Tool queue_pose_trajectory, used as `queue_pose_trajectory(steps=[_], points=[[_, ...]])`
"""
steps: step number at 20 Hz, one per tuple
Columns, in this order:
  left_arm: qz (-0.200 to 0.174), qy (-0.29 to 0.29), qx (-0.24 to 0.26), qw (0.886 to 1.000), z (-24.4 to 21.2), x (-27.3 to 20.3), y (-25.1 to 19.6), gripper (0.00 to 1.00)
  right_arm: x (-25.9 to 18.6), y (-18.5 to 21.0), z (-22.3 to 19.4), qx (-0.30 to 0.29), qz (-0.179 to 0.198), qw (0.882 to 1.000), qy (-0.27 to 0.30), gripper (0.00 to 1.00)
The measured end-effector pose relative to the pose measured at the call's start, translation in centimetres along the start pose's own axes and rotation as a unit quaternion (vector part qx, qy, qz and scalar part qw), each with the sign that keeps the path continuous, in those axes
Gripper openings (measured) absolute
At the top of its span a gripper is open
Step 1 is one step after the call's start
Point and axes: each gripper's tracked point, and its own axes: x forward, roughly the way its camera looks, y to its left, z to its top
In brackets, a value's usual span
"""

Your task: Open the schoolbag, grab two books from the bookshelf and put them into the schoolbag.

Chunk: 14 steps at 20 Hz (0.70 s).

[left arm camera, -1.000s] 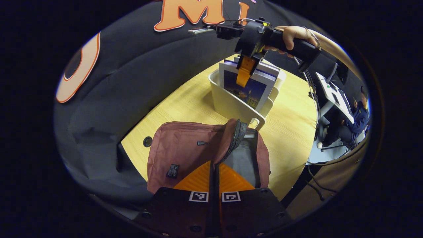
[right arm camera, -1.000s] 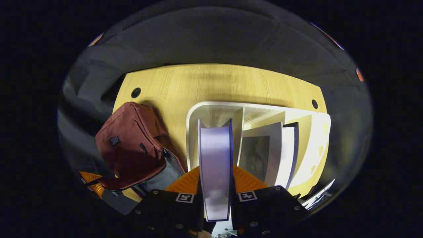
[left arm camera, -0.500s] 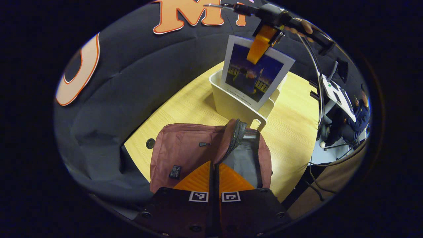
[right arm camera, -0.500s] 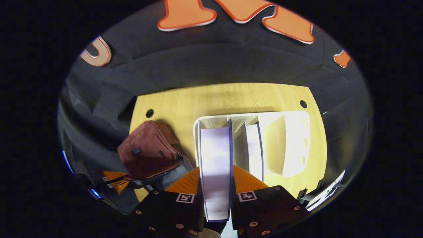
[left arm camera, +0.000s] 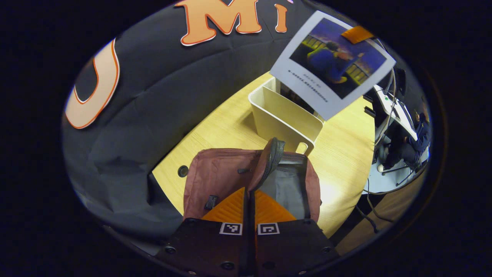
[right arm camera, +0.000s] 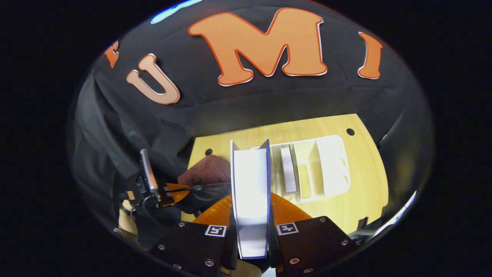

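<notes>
Book [right arm camera: 250,200] clamped in right tool [right arm camera: 250,225], above bookshelf [right arm camera: 311,169].

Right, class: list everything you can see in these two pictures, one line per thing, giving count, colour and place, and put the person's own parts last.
Schoolbag: one, dark red, on the table, zip open, flap edge pinched up.
Book: one, white-bordered cover with a blue picture, held in the air above the bookshelf.
Second book: one, pale edge, upright in the bookshelf.
Bookshelf: one, cream, on the table behind the bag.
Table: one, light wood.
Left claw: shut on the bag's flap.
Right claw: shut on the lifted book.
</notes>
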Motion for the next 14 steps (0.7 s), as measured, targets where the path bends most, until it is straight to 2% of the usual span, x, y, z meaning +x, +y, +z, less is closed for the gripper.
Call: queue_pose_trajectory(steps=[2,6,11,14], points=[[0.012,-0.01,0.009,1.0,0.5,-0.5,0.0,0.0,-0.6,-0.1,-1.9,0.031,0.028,0.999,-0.015,0.32],[0.015,-0.013,0.009,1.0,1.3,-0.6,-0.4,0.01,1.5,0.3,-7.6,0.108,0.087,0.99,-0.023,0.32],[0.015,-0.009,0.01,1.0,1.7,-0.9,-0.9,0.01,8.0,1.1,-13.9,0.246,0.158,0.956,-0.017,0.32],[0.016,-0.006,0.013,1.0,1.9,-1.4,-1.3,0.01,13.4,1.0,-16.6,0.288,0.158,0.944,-0.016,0.32]])
